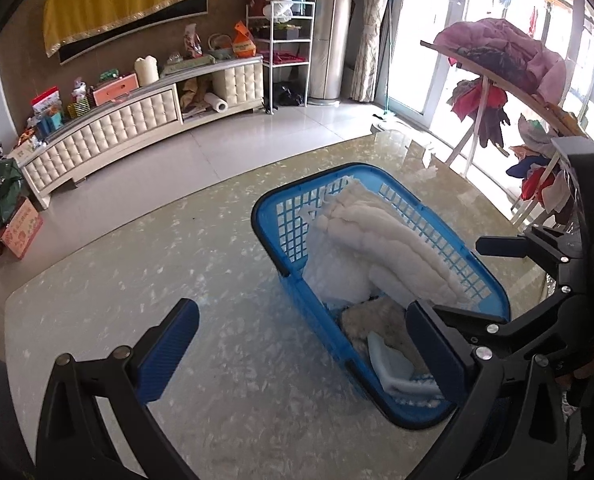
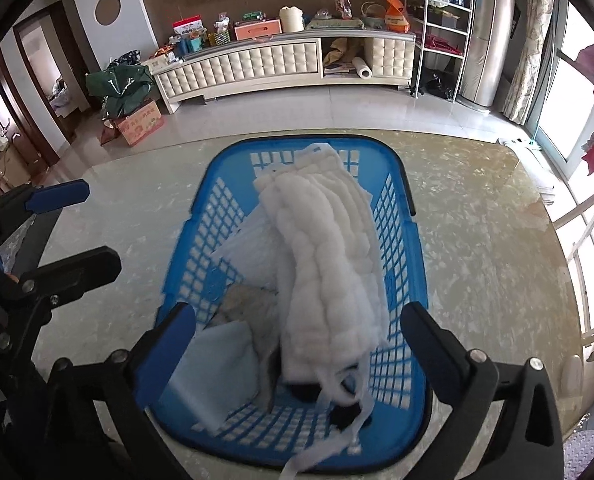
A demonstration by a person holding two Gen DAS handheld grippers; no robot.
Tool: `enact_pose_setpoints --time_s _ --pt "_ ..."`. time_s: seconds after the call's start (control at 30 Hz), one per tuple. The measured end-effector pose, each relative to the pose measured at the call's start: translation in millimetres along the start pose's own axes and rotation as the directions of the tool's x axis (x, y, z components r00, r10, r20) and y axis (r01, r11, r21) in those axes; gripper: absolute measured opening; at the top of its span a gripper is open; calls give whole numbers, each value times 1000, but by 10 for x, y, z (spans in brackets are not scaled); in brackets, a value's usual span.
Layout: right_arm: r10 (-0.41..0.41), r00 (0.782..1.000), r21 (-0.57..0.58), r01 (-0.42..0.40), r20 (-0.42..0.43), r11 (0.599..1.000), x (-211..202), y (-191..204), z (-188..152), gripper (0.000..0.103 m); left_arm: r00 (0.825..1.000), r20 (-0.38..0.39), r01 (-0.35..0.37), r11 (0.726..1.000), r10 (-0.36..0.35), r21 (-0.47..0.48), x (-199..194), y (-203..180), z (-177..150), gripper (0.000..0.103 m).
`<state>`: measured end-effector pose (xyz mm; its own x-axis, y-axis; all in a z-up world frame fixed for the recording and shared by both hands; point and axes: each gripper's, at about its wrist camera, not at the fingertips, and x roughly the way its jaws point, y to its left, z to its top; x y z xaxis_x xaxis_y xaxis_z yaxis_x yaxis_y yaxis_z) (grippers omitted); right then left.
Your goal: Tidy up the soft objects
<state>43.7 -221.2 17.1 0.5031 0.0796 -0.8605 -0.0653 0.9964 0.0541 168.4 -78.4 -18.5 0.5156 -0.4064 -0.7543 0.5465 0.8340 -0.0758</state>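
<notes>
Now, over the blue basket (image 2: 393,248) on the marbled table (image 2: 477,248), and no grip anywhere. Right gripper (image 2: 297,344) spread to its widest, nothing between the fingers, hanging above the near end of the basket. White quilted padding (image 2: 325,264) lying lengthwise inside, far end propped on the far rim, loose strips trailing toward the near wall. Looks like a piece dropped in as it fell, not folded: draped over whatever sits beneath. Underneath, a pale blue foam piece (image 2: 213,364) at the near left corner and a beige fuzzy pad (image 2: 249,304) just beside it, partly buried.

Left gripper (image 1: 301,360) likewise wide apart, pinching nothing, off to the basket's side, one finger over bare table, the other over the basket's near corner. Probably kept out of the way while the right works straight above.

So, relative to the tools: padding directly ahead of and below the right fingers, not touching either pad; from the left wrist, up and to the right, well inside the basket (image 1: 361,176). Judging by this, sorted items gathered, hands free for whatever follows.
</notes>
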Motion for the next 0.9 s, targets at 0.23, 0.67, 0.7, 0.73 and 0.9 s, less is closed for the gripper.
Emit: enact_pose_setpoints --time_s 0.23,0.67,0.7,0.73,0.9 --pt "11 999 -8 -11 33 1000 -186 195 -69 103 998 59 -30 999 32 -39 -493 -8 -257 103" --pt "70 978 -34 -65 199 997 -600 802 -265 103 940 258 -177 966 223 -189 -1576 121 -979 103" --pt "77 972 -46 -69 223 997 -646 864 -271 103 932 270 -192 961 243 -201 -1648 145 -1026 103" --pt "78 968 -55 -67 239 996 -673 897 -275 103 925 281 -201 956 257 -214 -1726 167 -1081 103" --pt "66 934 -94 -35 351 995 -818 1108 -277 103 898 315 -236 941 307 -243 -2011 216 -1241 103"
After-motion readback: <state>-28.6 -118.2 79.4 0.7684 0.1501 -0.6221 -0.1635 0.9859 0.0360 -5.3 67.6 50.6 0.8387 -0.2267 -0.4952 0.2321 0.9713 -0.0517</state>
